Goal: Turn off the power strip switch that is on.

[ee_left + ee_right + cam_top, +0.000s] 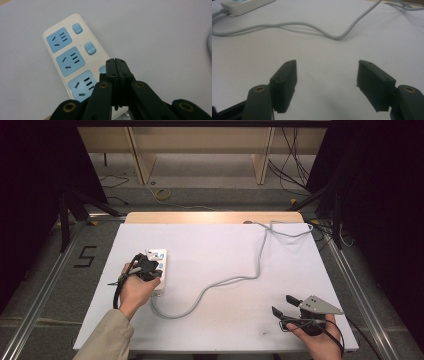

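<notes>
Three blue sockets, each with its own blue rocker switch, run along the white power strip [72, 60], which lies on the left half of the tabletop [225, 320], its far end toward the middle and its grey cord [235, 279] leaving the near end, looping right and then away to the far right edge. In the left gripper view a small red light shows beside the nearest switch [102, 70], which is partly hidden. The left gripper [116, 63] stands over that switch with its fingers clenched together, nothing between them, their joined tips at or just above the rocker; contact cannot be confirmed. The two farther switches stand uncovered.

Judgement: the step in hand is working the nearest rocker switch with the closed tips as a single prod. The next move calls for a short, straight press on one end of the rocker, kept square so the tips do not slide onto the socket face or shift the strip.

The right gripper [285, 306] rests at the near right of the tabletop, well apart from the strip, fingers released and wide, holding nothing.
</notes>
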